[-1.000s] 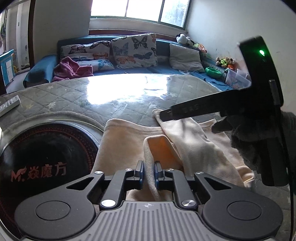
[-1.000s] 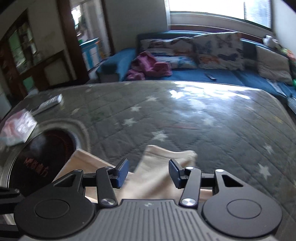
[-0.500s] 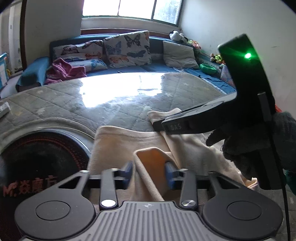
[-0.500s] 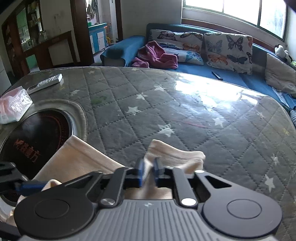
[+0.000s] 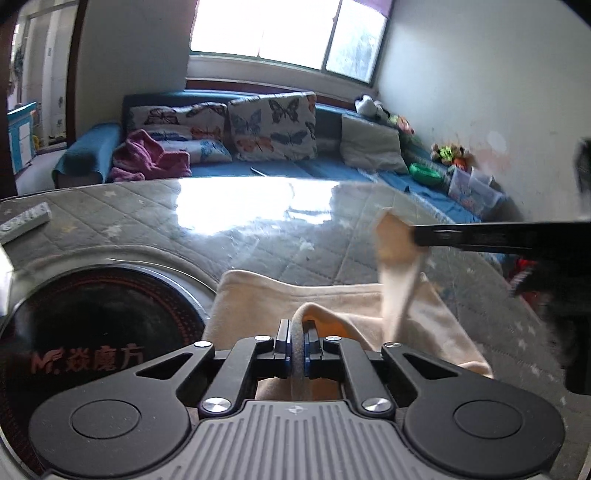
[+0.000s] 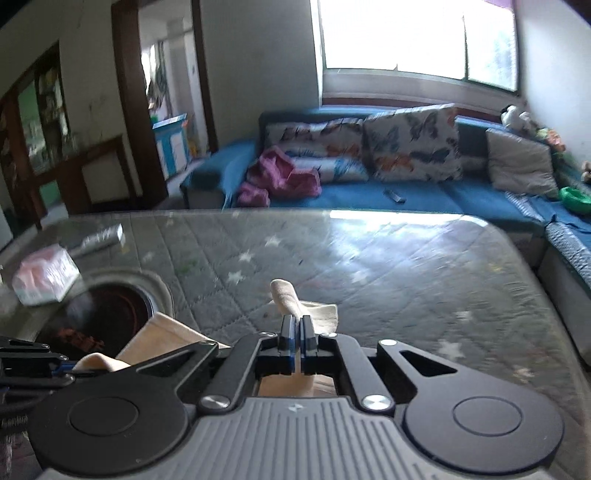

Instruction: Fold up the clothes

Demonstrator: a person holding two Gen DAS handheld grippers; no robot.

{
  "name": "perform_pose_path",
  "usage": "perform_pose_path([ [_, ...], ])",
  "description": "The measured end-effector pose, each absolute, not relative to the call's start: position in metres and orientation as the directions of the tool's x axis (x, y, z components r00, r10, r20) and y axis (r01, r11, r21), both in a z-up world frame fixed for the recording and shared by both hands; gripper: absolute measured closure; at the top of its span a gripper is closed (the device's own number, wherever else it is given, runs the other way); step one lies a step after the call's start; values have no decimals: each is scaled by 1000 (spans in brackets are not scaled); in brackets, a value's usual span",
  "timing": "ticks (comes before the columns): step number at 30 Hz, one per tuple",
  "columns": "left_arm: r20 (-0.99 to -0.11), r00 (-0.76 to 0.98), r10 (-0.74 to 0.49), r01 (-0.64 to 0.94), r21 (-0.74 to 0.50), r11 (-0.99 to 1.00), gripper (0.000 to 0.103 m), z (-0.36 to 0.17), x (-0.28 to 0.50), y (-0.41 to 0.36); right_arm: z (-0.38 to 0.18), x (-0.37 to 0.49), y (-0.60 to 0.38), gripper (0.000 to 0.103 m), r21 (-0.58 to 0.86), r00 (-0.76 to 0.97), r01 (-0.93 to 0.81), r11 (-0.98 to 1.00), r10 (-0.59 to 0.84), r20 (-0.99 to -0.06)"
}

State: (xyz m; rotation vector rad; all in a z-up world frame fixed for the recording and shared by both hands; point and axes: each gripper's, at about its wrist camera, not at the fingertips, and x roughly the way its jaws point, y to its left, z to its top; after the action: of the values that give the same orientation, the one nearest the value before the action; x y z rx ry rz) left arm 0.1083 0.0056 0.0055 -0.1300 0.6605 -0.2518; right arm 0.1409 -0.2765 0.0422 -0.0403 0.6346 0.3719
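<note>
Nearest the lens in the left wrist view, the left gripper (image 5: 296, 345) is seen clenched on a raised fold of the cream garment (image 5: 295, 295). The right gripper (image 6: 296, 338) is likewise clamped on a thin strip of the same garment, which pokes up beyond its tips. In the left view that strip is seen pulled up and taut from the cloth below.

The garment lies at the near edge of the table (image 6: 406, 266), partly over the round dark cooktop (image 5: 92, 321) set into the surface. Most of it rests flat; only the two pinched parts are lifted.

The step in hand is judged to be the start of a fold: both holds are made and the cloth is being raised. The next move is thought to call for both pinched parts to be carried together across the garment and laid down evenly, without letting the thin strip slip from the right jaws.

By count: one garment and two grippers. On the table, one remote (image 5: 24, 221) and one tissue pack (image 6: 46, 277) are seen at the left. Farther off, one blue sofa (image 6: 424, 199) holds two butterfly cushions (image 5: 273, 127), one plain cushion (image 5: 371, 147) and one pink cloth heap (image 5: 149, 158). A window (image 5: 280, 33) is set behind it.
</note>
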Motion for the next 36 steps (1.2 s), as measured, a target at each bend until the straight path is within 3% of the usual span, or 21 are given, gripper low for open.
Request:
perform_pose_path([
  [8,-520,829,-207,113,-207,972,97,34,53,40,71,71,-338,101,50,826,-248,967,238,-511],
  [16,-492,867,-84,-19,-199,980,97,48,-6,88,63,15,-405,101,70,859,-70,995,95,-503],
  [29,-573,820,16,-174,-223,959,97,29,-84,137,41,-56,-469,101,110,865,122,986,-51,-499],
  [36,-676,736,47,-276,-235,932,93,3,-97,153,15,-66,-489,102,95,815,191,977,-104,-571],
])
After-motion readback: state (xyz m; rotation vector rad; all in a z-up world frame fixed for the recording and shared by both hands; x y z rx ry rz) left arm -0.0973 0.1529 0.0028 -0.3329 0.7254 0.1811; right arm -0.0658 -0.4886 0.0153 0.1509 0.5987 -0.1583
